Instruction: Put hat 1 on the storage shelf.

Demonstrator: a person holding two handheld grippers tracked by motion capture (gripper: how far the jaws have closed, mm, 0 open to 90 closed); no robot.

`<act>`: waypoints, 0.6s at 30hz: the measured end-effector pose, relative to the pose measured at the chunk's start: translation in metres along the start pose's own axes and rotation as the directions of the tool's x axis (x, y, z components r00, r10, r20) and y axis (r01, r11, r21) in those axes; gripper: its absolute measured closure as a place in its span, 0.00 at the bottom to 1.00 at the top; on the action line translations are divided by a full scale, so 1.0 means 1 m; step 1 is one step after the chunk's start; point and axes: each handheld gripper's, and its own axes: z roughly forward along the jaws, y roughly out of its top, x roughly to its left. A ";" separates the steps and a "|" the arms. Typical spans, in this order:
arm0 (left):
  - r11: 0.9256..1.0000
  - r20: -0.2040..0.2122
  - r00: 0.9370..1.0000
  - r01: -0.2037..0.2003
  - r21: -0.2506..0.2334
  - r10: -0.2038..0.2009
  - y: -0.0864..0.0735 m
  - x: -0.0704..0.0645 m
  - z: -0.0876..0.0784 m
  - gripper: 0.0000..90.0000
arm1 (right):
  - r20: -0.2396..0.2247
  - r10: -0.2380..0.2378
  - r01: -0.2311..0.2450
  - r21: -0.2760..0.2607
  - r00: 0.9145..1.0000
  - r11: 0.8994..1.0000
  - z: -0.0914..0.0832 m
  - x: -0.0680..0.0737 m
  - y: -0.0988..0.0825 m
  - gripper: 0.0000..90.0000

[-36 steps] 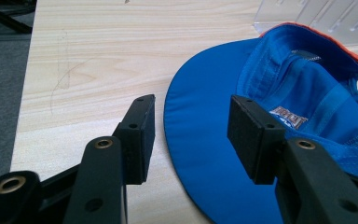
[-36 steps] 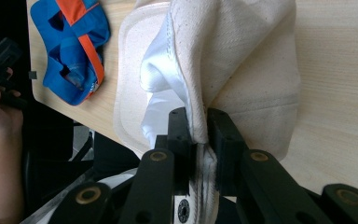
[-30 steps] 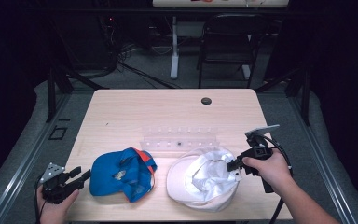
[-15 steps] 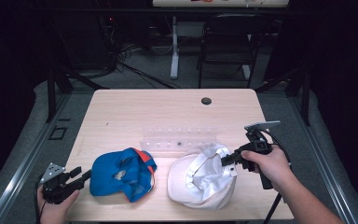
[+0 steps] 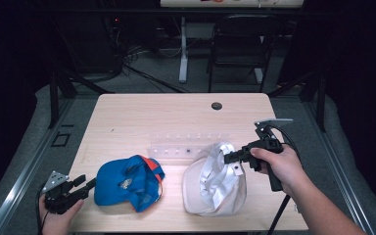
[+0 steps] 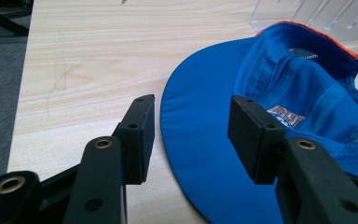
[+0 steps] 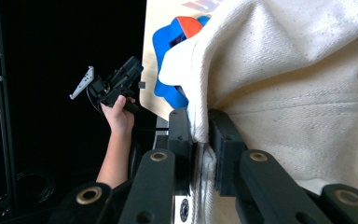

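Pale wood tabletop (image 5: 142, 117) lies under both caps, and dark floor surrounds it. The white cap (image 5: 215, 183) is pinched at its edge between the jaws of the right gripper (image 5: 228, 157), which are pressed together on a fold of cloth; in the right gripper view the fabric (image 7: 298, 93) spreads up and to the right of the jaws, with only a thin seam caught between them. The lift is judged to be the step in hand, and it is best done slowly and straight up, since so little cloth is held that a sideways tug could pull the seam out. The cap's lower part rests on the table below the jaws, so its weight is not yet fully carried.

The left gripper (image 5: 85, 182) is held with its jaws apart and nothing clamped. In the left gripper view the brim of the blue cap (image 6: 205, 140) lies in the gap between the jaws, nearer the right-hand one, and is not seen to be touched by either pad.

A clear plastic rack (image 5: 186, 147) stands just beyond the right jaws, close behind the white cap, so a forward swing should be avoided. Open table is seen beyond the rack, as far as a small dark hole (image 5: 216, 105). The table's near edge runs just below both caps, so little room is left toward the person
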 end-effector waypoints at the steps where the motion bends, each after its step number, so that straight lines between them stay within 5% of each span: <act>1: 1.000 0.000 1.000 0.000 0.000 0.000 0.000 0.000 0.000 0.57 | 0.002 -0.005 0.005 0.002 1.000 1.000 -0.001 0.001 0.000 0.89; 18: 1.000 -0.002 1.000 -0.004 0.001 0.004 0.000 -0.001 0.000 0.57 | -0.110 -0.010 0.007 -0.027 0.994 1.000 -0.012 0.017 0.004 0.90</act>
